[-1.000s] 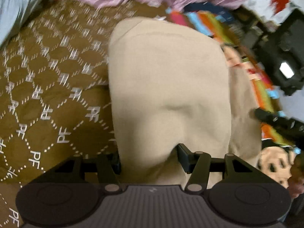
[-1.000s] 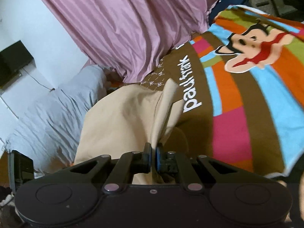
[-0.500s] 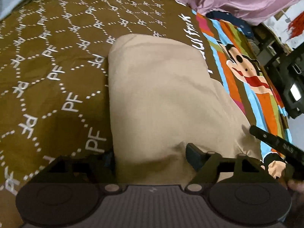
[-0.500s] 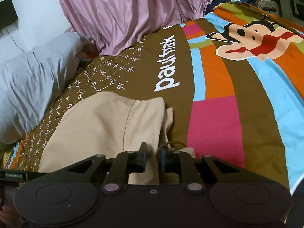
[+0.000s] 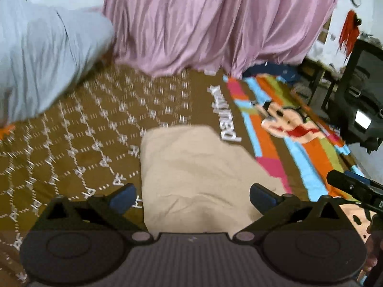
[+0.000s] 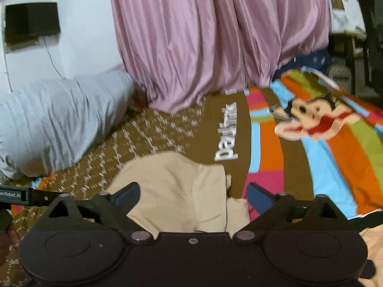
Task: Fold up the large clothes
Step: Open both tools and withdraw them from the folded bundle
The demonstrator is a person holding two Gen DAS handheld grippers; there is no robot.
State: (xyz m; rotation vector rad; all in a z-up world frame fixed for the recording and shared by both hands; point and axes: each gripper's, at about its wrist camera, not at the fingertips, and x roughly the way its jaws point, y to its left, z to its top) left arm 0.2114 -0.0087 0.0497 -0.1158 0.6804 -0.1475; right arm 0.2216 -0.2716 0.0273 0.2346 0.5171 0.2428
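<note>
A folded beige garment (image 5: pixel 196 167) lies flat on the patterned bedspread (image 5: pixel 83 148). My left gripper (image 5: pixel 192 197) hovers over its near end, jaws still opening wide, pads clear of the cloth. In the right wrist view the same beige garment (image 6: pixel 177 189) shows a loose flap at its right edge. My right gripper (image 6: pixel 192 195) is above its near end, jaws opening, nothing pressed between the pads. The right gripper's tip (image 5: pixel 352 186) shows at the right edge of the left wrist view.
A grey pillow (image 5: pixel 47 57) lies at the back left. Pink curtains (image 5: pixel 215 24) hang behind the bed. The bedspread's striped cartoon part (image 6: pixel 311 124) runs to the right. Dark furniture (image 5: pixel 361 100) stands beyond the bed's right edge.
Both grippers let go of the beige garment and opened wide. They pulled back and tilted up, so the curtains and pillow came into view. The garment now lies flat.
</note>
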